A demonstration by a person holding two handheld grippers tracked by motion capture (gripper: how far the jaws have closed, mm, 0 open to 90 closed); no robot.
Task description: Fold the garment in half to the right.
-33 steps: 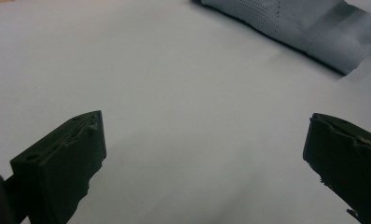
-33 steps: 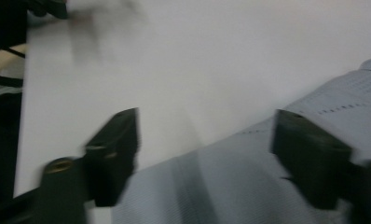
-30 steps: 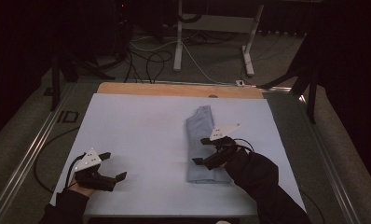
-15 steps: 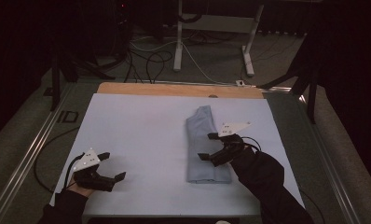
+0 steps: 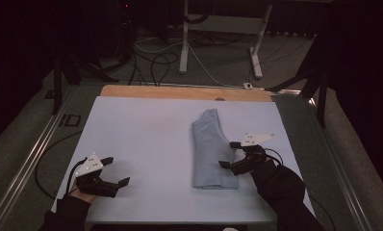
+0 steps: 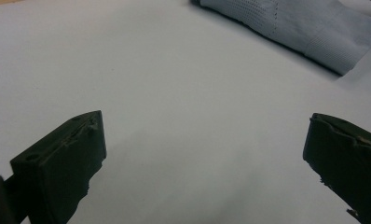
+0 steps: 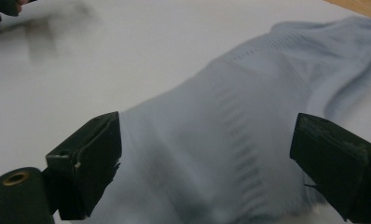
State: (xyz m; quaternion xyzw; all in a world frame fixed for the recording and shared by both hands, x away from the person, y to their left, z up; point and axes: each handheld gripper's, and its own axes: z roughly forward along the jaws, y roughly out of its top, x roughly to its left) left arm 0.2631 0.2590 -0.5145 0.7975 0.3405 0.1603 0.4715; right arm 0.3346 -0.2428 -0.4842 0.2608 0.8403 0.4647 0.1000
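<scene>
Lying lengthwise on the pale sheet (image 5: 146, 144) that covers the table, the folded light-blue garment (image 5: 211, 149) is the thing everything else sits around, so I place the rest by it. Its narrower end points toward the bare wooden strip (image 5: 180, 91) at the table's far edge, and its wider hem lies toward the person.

At the garment's right edge, near the hem end, is the right gripper (image 5: 230, 155), jaws spread wide and empty. Its own camera looks straight over the ribbed knit cloth (image 7: 239, 140), one jaw to each side of it, nothing pinched. Whether the tips touch the cloth I cannot tell.

Well to the garment's left, near the person's edge of the table, the left gripper (image 5: 116, 170) sits low over bare sheet, also wide open and holding nothing. In its view the garment (image 6: 309, 28) lies well off, in the upper right.

What worries me: if the right jaws close at that edge they may catch only the top layer, and lifting would pull the fold open. A bite taken too deep could also pinch the sheet beneath and drag it. With the left gripper so far away, nothing pins the cloth against sliding.
</scene>
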